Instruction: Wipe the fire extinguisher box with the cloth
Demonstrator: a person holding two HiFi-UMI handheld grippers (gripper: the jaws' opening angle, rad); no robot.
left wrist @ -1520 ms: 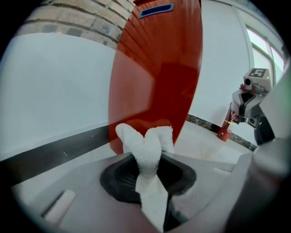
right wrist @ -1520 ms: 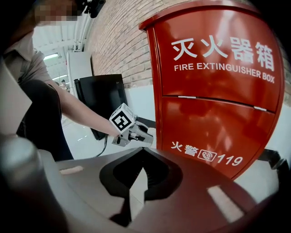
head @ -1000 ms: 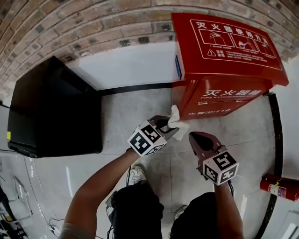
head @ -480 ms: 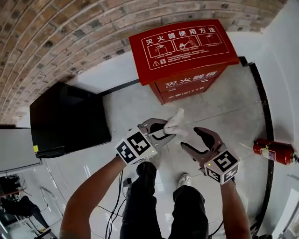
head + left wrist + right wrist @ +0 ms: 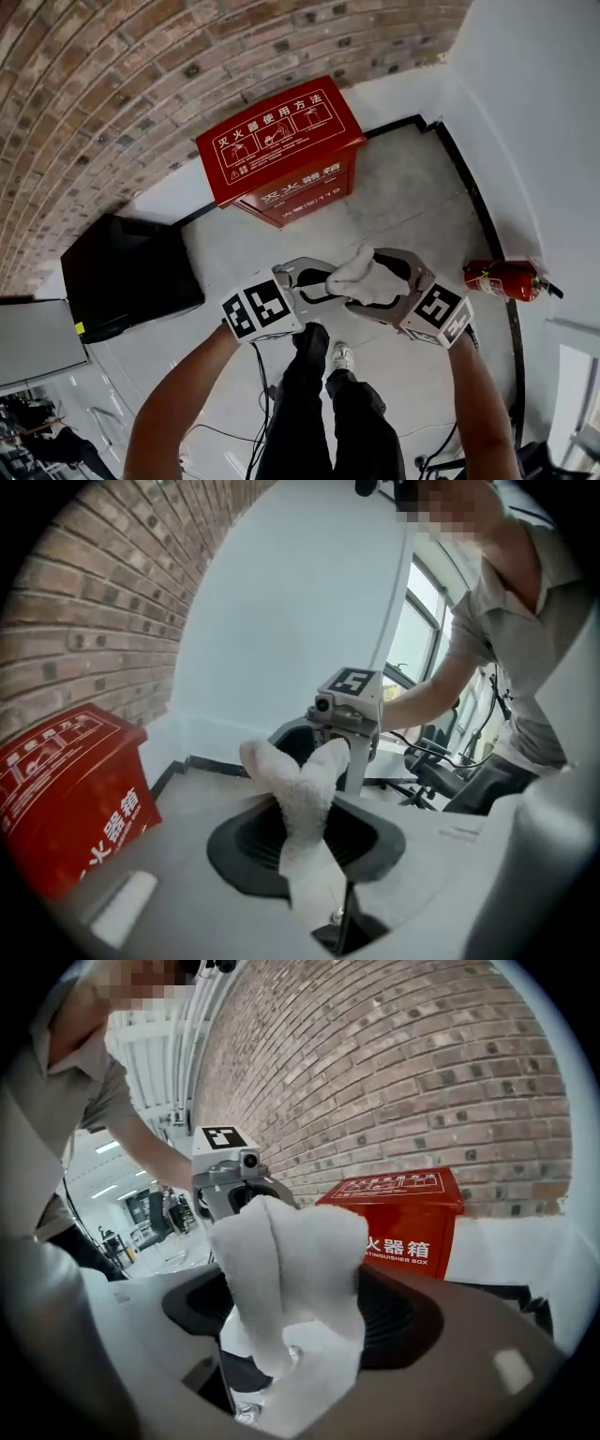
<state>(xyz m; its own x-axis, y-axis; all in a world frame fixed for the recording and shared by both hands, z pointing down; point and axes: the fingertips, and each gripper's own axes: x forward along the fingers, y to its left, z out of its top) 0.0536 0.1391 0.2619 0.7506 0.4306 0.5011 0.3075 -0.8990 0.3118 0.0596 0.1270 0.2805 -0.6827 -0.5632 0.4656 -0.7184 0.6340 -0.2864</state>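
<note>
The cloth is hanging in mid-air between the two claws. It is well apart from the fire extinguisher box, which is sitting on the floor against the brick wall, ahead of and below both claws.

The left claw is pinching one end of the cloth, with its jaws closed on the bunched fabric. The right claw is facing it tip to tip. Its jaws have just been opening and are now standing wide. The cloth's free end is poking up between them, but no pad appears to be pressing on it, so only the left claw is carrying the cloth.

The cloth is looking soft, light and limp. It is folding over itself and drooping wherever it is unsupported, so it will probably bunch up rather than lie flat. Its nap should be giving the pads plenty of grip, so slipping seems unlikely.

The best hold is probably a deep bite into the wad, leaving a thick fold sticking out beyond the claw's tips. That way fabric, not the jaws, would be meeting the box. The box itself is looking rigid and smooth-painted, with a sloping lid, and it should be taking a firm wipe without shifting.
</note>
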